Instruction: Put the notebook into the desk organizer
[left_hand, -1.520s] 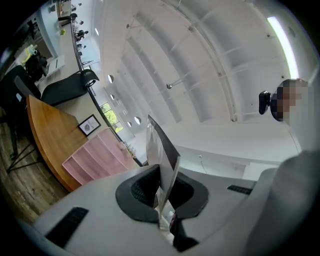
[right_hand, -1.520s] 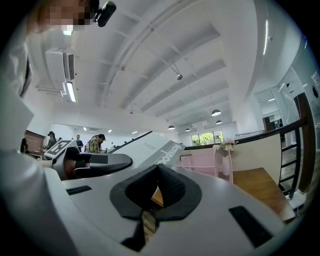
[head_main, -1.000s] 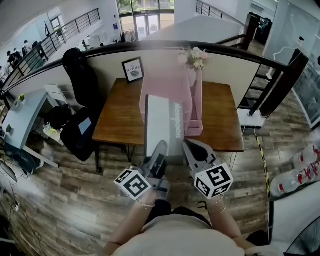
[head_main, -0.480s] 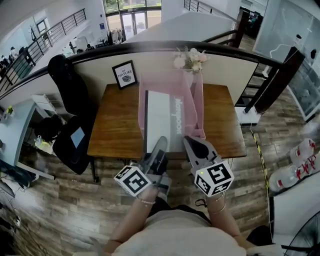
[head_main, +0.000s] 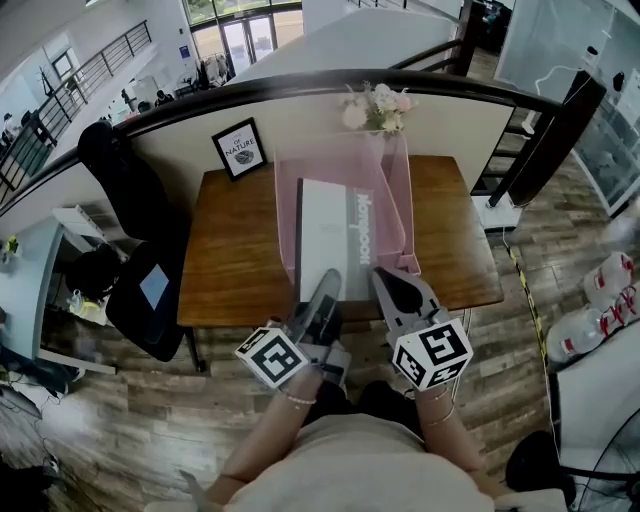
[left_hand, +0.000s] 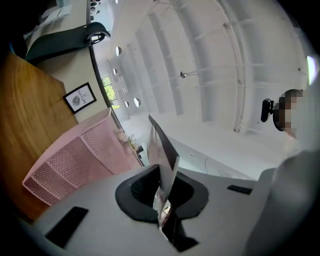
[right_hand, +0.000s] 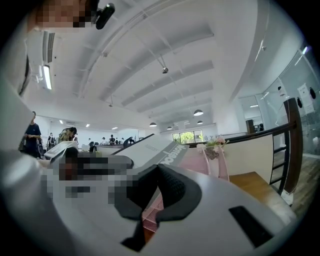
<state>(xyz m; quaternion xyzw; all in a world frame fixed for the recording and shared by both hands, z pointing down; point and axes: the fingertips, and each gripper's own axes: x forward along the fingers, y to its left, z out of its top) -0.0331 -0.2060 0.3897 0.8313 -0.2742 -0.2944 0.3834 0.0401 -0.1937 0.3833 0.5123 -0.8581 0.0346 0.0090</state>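
A person stands at the near edge of a brown wooden worktop (head_main: 235, 250) with a tool in each hand. Both tools point at a flat grey notebook with a darker strip and white lettering along its right side (head_main: 330, 225).

The left tool (head_main: 325, 285) has its jaws together, clamped on the notebook's near edge. In the left gripper view the thin cover runs edge-on straight through the dark pads. The right tool (head_main: 388, 283) sits at the near right corner. In the right gripper view its pads close on the notebook, which slopes up and away from them, and pink mesh shows just below.

Most of the notebook lies between the side walls of a pink mesh desk organizer (head_main: 288, 200) in the middle of the worktop, and its near end sticks out of the open front towards the person. I cannot tell whether it rests on the organizer's bottom.

A small black-framed picture (head_main: 240, 148) stands at the worktop's far left. A bunch of pale flowers (head_main: 375, 105) sits behind the organizer.
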